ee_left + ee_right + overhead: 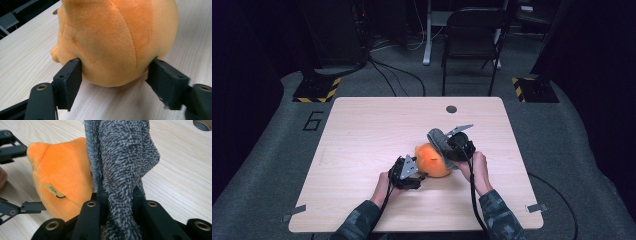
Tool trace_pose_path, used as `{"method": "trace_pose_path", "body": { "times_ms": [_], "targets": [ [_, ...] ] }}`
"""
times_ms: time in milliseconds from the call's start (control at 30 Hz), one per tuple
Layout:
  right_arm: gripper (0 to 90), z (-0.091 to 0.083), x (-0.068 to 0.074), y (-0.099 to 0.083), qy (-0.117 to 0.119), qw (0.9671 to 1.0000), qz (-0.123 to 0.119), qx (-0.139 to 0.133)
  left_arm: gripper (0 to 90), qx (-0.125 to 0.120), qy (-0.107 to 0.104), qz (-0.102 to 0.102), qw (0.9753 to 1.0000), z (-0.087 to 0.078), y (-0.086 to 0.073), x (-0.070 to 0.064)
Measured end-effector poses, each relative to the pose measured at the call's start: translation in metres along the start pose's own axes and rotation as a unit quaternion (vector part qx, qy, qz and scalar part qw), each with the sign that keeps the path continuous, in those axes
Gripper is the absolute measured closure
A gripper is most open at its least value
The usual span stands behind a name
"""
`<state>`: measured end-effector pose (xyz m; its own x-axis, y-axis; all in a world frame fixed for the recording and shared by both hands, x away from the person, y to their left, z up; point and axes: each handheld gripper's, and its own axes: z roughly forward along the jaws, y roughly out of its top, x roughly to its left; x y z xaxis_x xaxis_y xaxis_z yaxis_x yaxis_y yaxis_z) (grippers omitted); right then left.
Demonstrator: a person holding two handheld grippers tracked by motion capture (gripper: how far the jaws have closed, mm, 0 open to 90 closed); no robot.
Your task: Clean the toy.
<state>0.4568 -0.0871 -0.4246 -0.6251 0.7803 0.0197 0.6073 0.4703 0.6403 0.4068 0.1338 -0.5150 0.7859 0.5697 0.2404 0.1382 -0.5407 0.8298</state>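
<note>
Since the orange plush toy [432, 160] near the table's [362, 130] front middle looks light and squishy, we brace its round sides with the left gripper [408, 173], jaws spread, touching it. Our right gripper [120, 202] pinches the floppy grey cloth [122, 157] against it.

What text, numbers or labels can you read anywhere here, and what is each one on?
"6": large dark numeral on the grey floor left of the table.
Small tan tag sewn on the orange plush toy: it carries dark lettering, too small and blurred to read.
Nothing readable on the grey cloth or either gripper.
</note>
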Motion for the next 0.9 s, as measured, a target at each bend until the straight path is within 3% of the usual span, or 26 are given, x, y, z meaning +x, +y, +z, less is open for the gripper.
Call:
{"method": "trace_pose_path", "body": {
  "times_ms": [133, 333, 500, 633, 700, 833, 900],
  "targets": [
    [76.2, 0.0, 0.001, 0.0, 0.0, 1.0, 0.003, -0.005, 44.7, -0.004, 0.011, 0.008, 0.9999, 0.001, 0.001, -0.003],
    [76.2, -0.001, 0.0, -0.001, 0.002, 0.9999, 0.008, -0.01, 65.0, -0.006, 0.007, 0.007, 0.9999, 0.001, 0.0, -0.003],
    [76.1, -0.001, 0.0, -0.001, -0.001, 0.9999, 0.006, -0.014, 73.3, -0.013, 0.003, -0.001, 0.9999, 0.002, 0.0, -0.001],
    [75.8, -0.007, -0.002, -0.001, -0.008, 0.9994, 0.007, -0.033, 76.9, -0.023, -0.013, -0.036, 0.999, -0.001, 0.003, 0.005],
    [75.7, -0.016, -0.005, 0.0, -0.012, 0.9985, 0.009, -0.053, 78.3, -0.032, -0.023, -0.068, 0.9969, -0.003, 0.006, 0.007],
    [75.6, -0.033, -0.015, 0.0, -0.024, 0.9965, 0.026, -0.076, 79.3, -0.034, -0.039, -0.099, 0.9937, -0.012, 0.016, 0.012],
    [75.6, -0.041, -0.022, -0.001, -0.028, 0.9957, 0.029, -0.083, 79.4, -0.042, -0.048, -0.123, 0.9904, -0.019, 0.022, 0.015]
  ]
}}
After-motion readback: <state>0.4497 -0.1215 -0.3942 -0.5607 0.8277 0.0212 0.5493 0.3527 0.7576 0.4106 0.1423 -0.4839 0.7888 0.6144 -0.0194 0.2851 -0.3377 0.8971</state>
